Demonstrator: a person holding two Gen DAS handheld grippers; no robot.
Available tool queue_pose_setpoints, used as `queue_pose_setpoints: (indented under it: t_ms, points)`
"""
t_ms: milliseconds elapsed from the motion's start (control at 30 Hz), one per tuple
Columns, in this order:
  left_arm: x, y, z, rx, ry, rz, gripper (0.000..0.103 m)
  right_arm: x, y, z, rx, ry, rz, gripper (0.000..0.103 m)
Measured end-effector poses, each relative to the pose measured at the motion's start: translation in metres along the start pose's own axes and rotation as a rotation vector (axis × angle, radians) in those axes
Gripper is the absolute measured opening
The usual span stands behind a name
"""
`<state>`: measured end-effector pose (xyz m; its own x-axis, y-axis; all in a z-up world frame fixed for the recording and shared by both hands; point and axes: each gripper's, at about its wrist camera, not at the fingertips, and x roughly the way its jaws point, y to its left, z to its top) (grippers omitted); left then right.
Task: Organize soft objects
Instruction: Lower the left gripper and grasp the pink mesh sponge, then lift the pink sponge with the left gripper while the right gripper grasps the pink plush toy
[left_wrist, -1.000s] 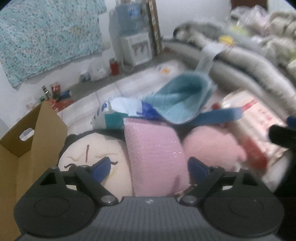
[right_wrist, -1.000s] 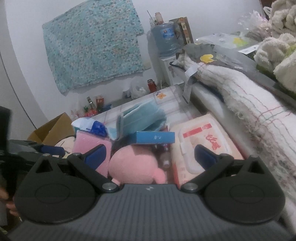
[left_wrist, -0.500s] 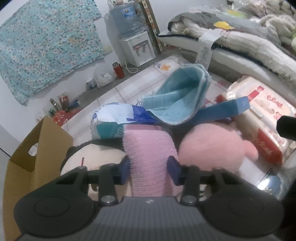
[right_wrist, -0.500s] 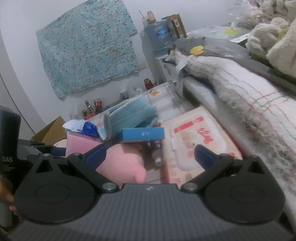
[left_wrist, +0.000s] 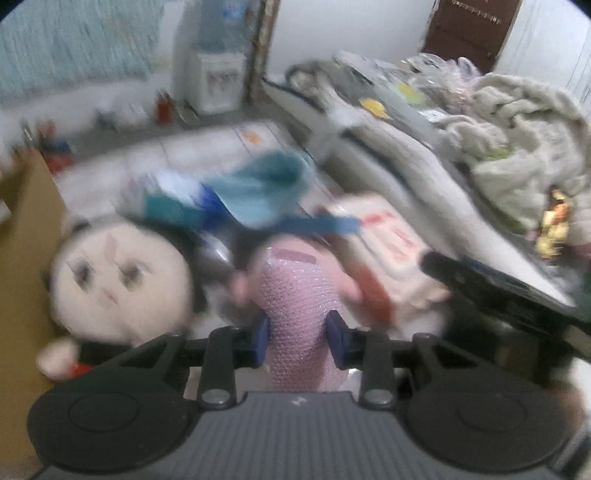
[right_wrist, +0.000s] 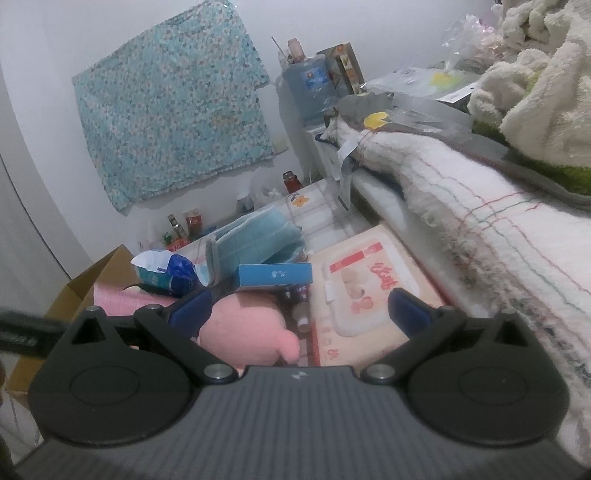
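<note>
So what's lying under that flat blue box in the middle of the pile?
The blue box rests partly over the pink plush toy, with a small bottle poking out below its right end. Whatever else lies beneath is covered.

Both wrist views look down close over the same floor clutter, sharing the pink plush (left_wrist: 347, 284) (right_wrist: 251, 325), the left seemingly blurred.

A pale tiled floor (right_wrist: 325, 218) with a small flower print carries the pile; on it lie a wet-wipes pack (right_wrist: 365, 291), a pink plush toy (right_wrist: 247, 328) just beside it, a small bottle (right_wrist: 301, 317) between the two, and a blue box (right_wrist: 275, 275) resting partly on the plush; behind stand a folded light-blue pad (right_wrist: 255, 243) and a blue-and-white packet (right_wrist: 166, 271); a round-faced doll (left_wrist: 118, 280) lies beside a cardboard box (left_wrist: 26, 258); to the right a bed (right_wrist: 480, 229) bears heaped blankets.
</note>
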<state>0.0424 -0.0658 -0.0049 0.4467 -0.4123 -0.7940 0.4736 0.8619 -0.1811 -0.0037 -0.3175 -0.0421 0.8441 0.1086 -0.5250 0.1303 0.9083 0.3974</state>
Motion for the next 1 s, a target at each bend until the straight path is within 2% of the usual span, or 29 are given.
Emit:
queue_pose_setpoints:
  t_ms: [67, 100, 167, 233, 333, 400, 433, 467, 533, 633, 800, 867, 1000]
  points:
    - [0.008, 0.003, -0.009, -0.038, 0.044, -0.056, 0.034, -0.001, -0.002, -0.001, 0.005, 0.004, -0.005, 0.102]
    - [0.017, 0.006, -0.014, -0.058, 0.075, -0.060, 0.034, -0.002, -0.003, -0.002, 0.008, 0.008, -0.006, 0.102]
    - [0.037, 0.011, -0.024, -0.071, 0.113, -0.043, 0.038, -0.003, -0.003, -0.004, 0.010, 0.016, -0.009, 0.102]
    - [0.055, 0.016, -0.032, -0.078, 0.142, 0.005, 0.043, -0.005, -0.002, -0.004, 0.004, 0.019, -0.009, 0.102]
    - [0.061, 0.022, -0.033, -0.084, 0.124, 0.068, 0.050, -0.007, -0.001, -0.005, -0.011, 0.018, -0.016, 0.102]
    - [0.058, 0.017, -0.033, -0.035, 0.107, 0.154, 0.063, -0.006, -0.002, -0.006, -0.010, 0.022, -0.018, 0.102]
    - [0.055, 0.014, -0.034, -0.006, 0.099, 0.187, 0.075, -0.006, -0.002, -0.007, -0.007, 0.025, -0.017, 0.102]
    - [0.053, 0.011, -0.034, 0.012, 0.094, 0.200, 0.084, -0.006, -0.003, -0.007, -0.004, 0.028, -0.016, 0.102]
    - [0.045, 0.004, -0.035, 0.032, 0.078, 0.173, 0.094, -0.004, -0.002, -0.008, -0.003, 0.033, -0.012, 0.102]
    - [0.040, -0.005, -0.039, 0.066, 0.070, 0.127, 0.095, -0.003, 0.002, -0.007, -0.018, 0.034, 0.000, 0.102]
    - [0.071, -0.013, -0.044, 0.098, 0.154, 0.171, 0.094, 0.004, 0.008, -0.001, -0.014, 0.064, 0.073, 0.102]
    - [0.084, -0.012, -0.047, 0.098, 0.186, 0.192, 0.085, 0.012, 0.009, 0.002, 0.007, 0.092, 0.121, 0.102]
    - [0.092, 0.000, -0.050, 0.053, 0.193, 0.180, 0.081, 0.028, 0.014, 0.006, 0.041, 0.137, 0.176, 0.102]
